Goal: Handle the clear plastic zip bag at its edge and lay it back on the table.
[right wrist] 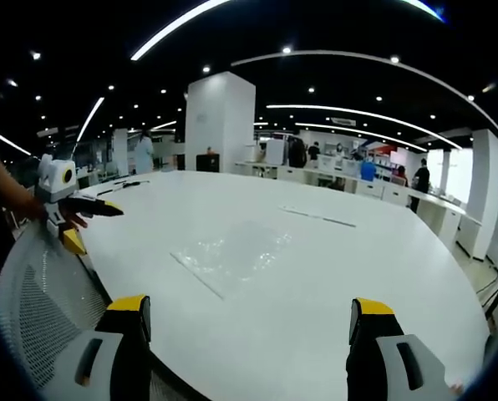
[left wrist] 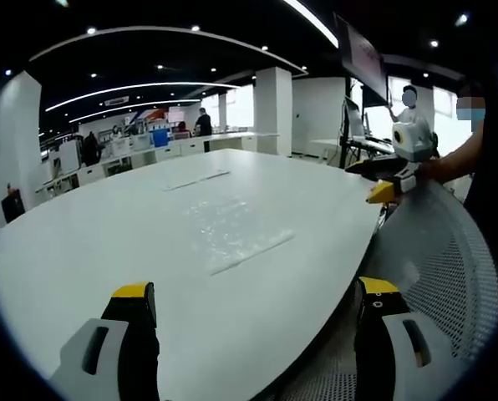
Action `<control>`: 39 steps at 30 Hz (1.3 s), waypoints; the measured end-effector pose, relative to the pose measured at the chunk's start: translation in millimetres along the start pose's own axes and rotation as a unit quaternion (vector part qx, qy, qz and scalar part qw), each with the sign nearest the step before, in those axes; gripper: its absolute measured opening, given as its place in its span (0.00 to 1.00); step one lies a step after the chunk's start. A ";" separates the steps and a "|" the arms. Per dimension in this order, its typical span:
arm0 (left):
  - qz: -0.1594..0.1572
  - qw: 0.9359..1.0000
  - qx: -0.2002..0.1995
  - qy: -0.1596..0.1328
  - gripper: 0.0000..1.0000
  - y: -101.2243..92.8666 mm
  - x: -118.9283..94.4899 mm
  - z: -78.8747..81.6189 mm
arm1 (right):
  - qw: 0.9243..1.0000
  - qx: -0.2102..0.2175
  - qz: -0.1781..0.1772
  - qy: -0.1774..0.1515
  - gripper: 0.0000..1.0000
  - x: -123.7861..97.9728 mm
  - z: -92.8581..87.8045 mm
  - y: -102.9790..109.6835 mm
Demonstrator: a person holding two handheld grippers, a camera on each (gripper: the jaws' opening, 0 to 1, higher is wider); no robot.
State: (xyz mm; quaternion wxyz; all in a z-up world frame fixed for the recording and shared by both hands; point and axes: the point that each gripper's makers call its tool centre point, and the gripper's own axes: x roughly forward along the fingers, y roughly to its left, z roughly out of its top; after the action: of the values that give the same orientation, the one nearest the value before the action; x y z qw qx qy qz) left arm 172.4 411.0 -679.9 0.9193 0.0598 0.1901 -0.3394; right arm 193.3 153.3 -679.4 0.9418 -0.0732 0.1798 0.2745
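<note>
Bag (left wrist: 232, 230) of clear plastic lies flat on the white bench (left wrist: 82, 242), near the rounded edge, its outline hard to trace because it is nearly the colour of the surface; only a crinkled sheen and one straight zip edge give it away. In the right gripper view the same bag (right wrist: 232, 251) rests between the two jaws' lines of sight, well ahead of them and untouched. The left hand-held gripper (left wrist: 253, 313) hangs over the near edge of the bench with its yellow-tipped jaws wide apart and nothing between them; their lower parts are cut off by the frame. The right hand-held gripper (right wrist: 249, 322) is likewise spread apart and empty. Each tool also appears small in the other's view: the right one (left wrist: 391, 188) at the bench edge, held by a hand, and the left one (right wrist: 69, 230) beside a grey mesh chair back (right wrist: 40, 309), too small to read its jaws. A second thin flat strip (left wrist: 195, 180) lies farther across the bench, its nature unclear. Distant people and desks are blurred.
</note>
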 end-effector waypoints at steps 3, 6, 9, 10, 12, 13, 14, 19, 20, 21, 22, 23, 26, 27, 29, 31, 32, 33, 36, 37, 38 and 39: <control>0.005 1.000 -0.004 -0.004 0.99 1.5 -0.3 1.8 | 1.000 0.000 0.001 0.001 1.00 0.1 0.3 1.0; 0.006 1.000 -0.005 -0.005 0.99 1.7 -0.1 2.9 | 1.000 0.000 0.002 0.001 1.00 0.6 0.9 1.4; 0.008 1.000 -0.004 -0.007 0.99 3.0 -0.8 4.9 | 1.000 0.000 0.002 0.001 1.00 0.6 1.2 1.5; 0.010 1.000 -0.003 -0.008 0.99 3.5 -1.3 6.2 | 1.000 0.000 0.003 0.002 1.00 1.0 0.8 1.3; 0.012 1.000 -0.001 -0.010 0.99 4.3 -1.6 8.4 | 1.000 -0.002 0.006 0.003 1.00 1.5 0.1 1.7; 0.013 1.000 0.000 -0.009 0.99 5.3 -1.6 8.2 | 1.000 -0.002 0.007 0.004 1.00 1.5 -0.5 2.2; 0.013 1.000 0.002 -0.008 0.99 6.2 -1.7 8.5 | 1.000 -0.002 0.008 0.005 1.00 1.9 -0.6 2.6; 0.009 1.000 0.010 -0.007 0.99 4.7 -0.8 15.3 | 1.000 -0.003 0.010 0.005 1.00 2.1 -0.4 3.7; 0.007 1.000 0.012 -0.006 0.99 4.1 -0.4 16.2 | 1.000 -0.003 0.010 0.005 1.00 2.1 -0.1 3.3; 0.005 1.000 0.015 -0.006 0.99 3.4 0.1 17.7 | 1.000 -0.002 0.009 0.005 1.00 2.1 0.0 3.2; 0.004 1.000 0.017 -0.007 0.99 3.1 0.6 19.2 | 1.000 -0.002 0.009 0.004 1.00 2.2 0.6 3.3; 0.002 1.000 0.019 -0.006 0.99 4.5 1.3 19.4 | 1.000 -0.002 0.009 0.004 1.00 2.2 0.8 3.4; -0.002 1.000 0.025 -0.006 0.98 6.3 4.5 23.2 | 1.000 -0.002 0.010 0.002 1.00 2.3 1.0 2.6; -0.002 1.000 0.026 -0.004 0.98 7.8 5.7 23.7 | 1.000 -0.002 0.010 0.001 1.00 2.2 1.3 2.6; -0.003 1.000 0.027 -0.004 0.98 9.3 6.2 24.5 | 1.000 -0.003 0.010 0.001 1.00 2.3 1.3 2.7; -0.005 0.999 0.033 -0.002 0.98 10.3 6.8 24.2 | 1.000 -0.003 0.011 0.001 1.00 2.4 1.4 3.7; -0.008 0.999 0.036 0.000 0.97 10.8 7.8 23.5 | 1.000 -0.004 0.012 0.002 1.00 2.5 1.3 4.0; -0.010 0.999 0.038 0.002 0.97 11.2 8.9 22.5 | 1.000 -0.005 0.012 0.002 1.00 2.3 1.1 4.3; -0.016 0.998 0.052 0.011 0.96 12.3 12.1 20.7 | 1.000 -0.004 0.012 0.005 1.00 2.5 0.4 4.3; -0.018 0.998 0.054 0.011 0.95 12.6 12.5 20.6 | 1.000 -0.005 0.012 0.005 1.00 2.4 0.4 4.8; -0.021 0.998 0.058 0.013 0.94 13.2 13.5 20.4 | 1.000 -0.005 0.013 0.006 1.00 2.6 0.1 4.7; -0.022 0.998 0.061 0.014 0.94 14.3 14.4 20.0 | 1.000 -0.005 0.012 0.006 1.00 2.5 0.0 4.6</control>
State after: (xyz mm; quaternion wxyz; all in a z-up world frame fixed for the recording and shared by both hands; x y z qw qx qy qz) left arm 198.0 408.4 -667.4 0.9033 0.1167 0.1834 -0.3700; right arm 192.8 158.5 -680.5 0.9369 -0.0775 0.1846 0.2867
